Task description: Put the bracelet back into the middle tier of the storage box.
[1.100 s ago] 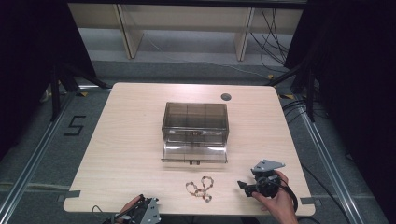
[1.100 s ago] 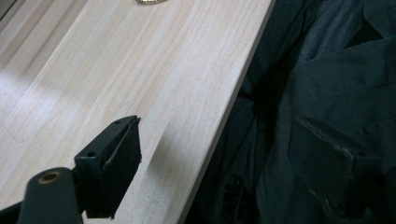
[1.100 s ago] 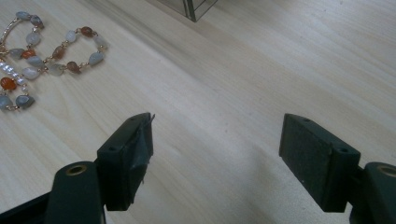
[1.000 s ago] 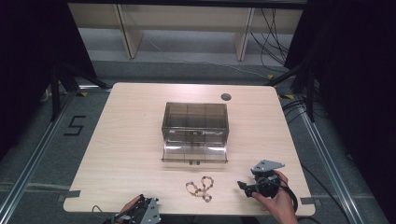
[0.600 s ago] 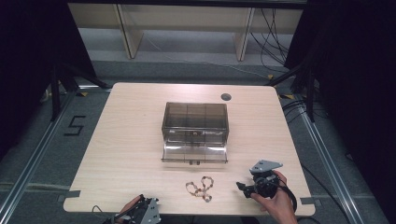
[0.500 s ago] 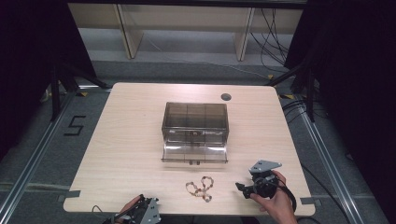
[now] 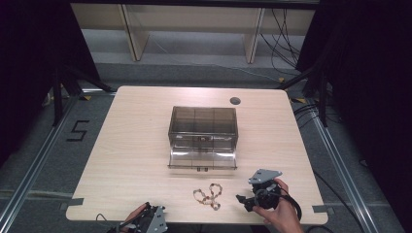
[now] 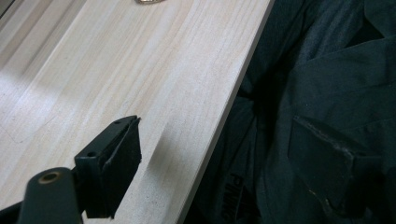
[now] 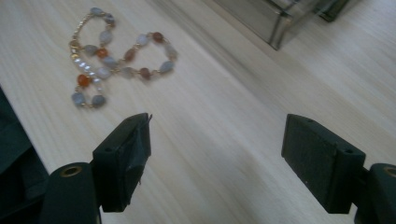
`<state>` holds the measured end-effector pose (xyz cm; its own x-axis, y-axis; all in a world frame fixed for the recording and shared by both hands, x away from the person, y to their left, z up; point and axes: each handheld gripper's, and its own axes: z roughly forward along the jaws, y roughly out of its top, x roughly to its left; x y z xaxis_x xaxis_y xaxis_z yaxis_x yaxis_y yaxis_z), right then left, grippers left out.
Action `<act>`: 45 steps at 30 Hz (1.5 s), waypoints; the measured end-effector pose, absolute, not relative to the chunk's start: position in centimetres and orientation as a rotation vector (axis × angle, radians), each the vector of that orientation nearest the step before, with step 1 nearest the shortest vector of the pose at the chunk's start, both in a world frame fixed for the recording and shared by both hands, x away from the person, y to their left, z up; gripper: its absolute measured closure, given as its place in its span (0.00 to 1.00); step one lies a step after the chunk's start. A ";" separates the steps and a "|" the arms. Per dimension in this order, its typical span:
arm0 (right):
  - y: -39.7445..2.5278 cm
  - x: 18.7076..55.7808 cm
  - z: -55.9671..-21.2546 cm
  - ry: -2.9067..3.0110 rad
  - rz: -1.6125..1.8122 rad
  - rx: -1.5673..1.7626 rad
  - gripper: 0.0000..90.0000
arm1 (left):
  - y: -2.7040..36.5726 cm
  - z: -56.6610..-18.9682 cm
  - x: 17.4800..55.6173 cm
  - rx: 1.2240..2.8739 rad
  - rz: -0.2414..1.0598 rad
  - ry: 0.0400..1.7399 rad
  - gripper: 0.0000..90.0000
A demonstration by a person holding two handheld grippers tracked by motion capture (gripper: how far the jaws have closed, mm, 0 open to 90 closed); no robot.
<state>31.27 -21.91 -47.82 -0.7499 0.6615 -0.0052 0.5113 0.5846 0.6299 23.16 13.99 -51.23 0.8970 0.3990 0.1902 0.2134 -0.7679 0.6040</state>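
Right gripper (image 7: 247,203) is being held low over the table (image 7: 136,145) near the front edge, right of centre. Its jaws are being kept wide apart in the right gripper view, with nothing between them but bare wood. The grey three-cornered plate (image 7: 265,175) is being seen on top of it in the high view, and the right hand (image 7: 279,213) is being wrapped around its body.

The beaded bracelet (image 7: 208,194) is being left lying flat on the table in a loose looped tangle, just left of the right gripper, apart from its jaw tips. In the right gripper view the bracelet (image 9: 109,53) is being seen ahead and to the left of the left jaw, not touched.

The smoky clear drawer box (image 7: 203,128) is being seen mid-table, beyond the bracelet, with its bottom drawer (image 7: 202,159) pulled out toward the front edge. A corner of it (image 9: 275,18) is being caught at the top of the right gripper view.

Left gripper (image 7: 148,221) is being held at the table's front edge, well left of the bracelet. One jaw alone is being shown in the left gripper view, so its state cannot be told.
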 end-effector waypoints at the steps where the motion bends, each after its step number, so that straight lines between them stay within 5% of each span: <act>1: -21.6 31.2 -47.9 2.568 0.919 0.961 0.29 | 14.0 -51.2 23.2 2.465 0.416 0.437 0.19; 45: -12.0 31.7 -48.3 2.850 0.793 0.502 0.57 | 14.0 -51.3 23.3 2.459 0.414 0.441 0.19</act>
